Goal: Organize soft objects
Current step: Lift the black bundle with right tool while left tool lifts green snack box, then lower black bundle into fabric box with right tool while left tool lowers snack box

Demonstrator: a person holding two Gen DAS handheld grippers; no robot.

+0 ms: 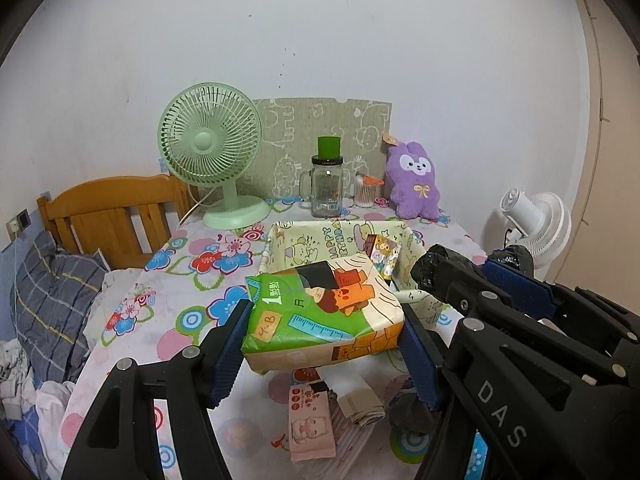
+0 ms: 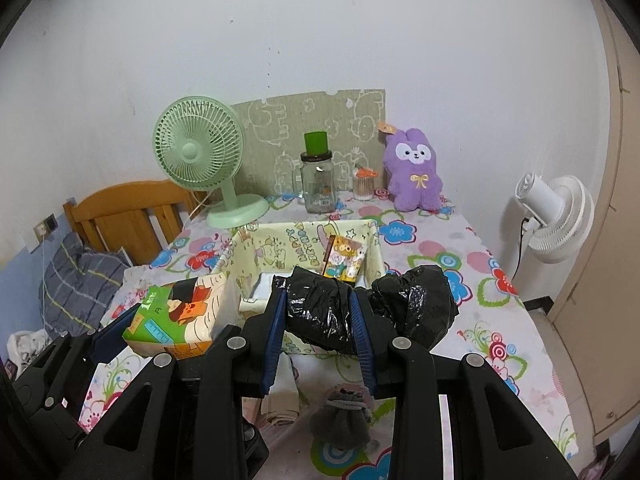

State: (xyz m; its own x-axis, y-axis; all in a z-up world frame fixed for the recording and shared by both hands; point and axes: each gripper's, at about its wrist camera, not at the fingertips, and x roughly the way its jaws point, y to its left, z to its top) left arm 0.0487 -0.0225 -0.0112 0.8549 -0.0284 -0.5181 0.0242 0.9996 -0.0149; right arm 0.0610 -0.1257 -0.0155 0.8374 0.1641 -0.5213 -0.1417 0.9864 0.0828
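The left gripper [image 1: 324, 344] is clamping the tissue pack [image 1: 320, 316] by its two short ends, holding it in the air just in front of the storage box [image 1: 276, 240]; the pack looks light and squashy, so a broad grip across the ends should be suiting it. Beside it, the right gripper [image 2: 320, 344] is pinching the black plastic bundle [image 2: 368, 308] at its narrow waist, over the box's near rim, and that crinkly film is looking slippery.
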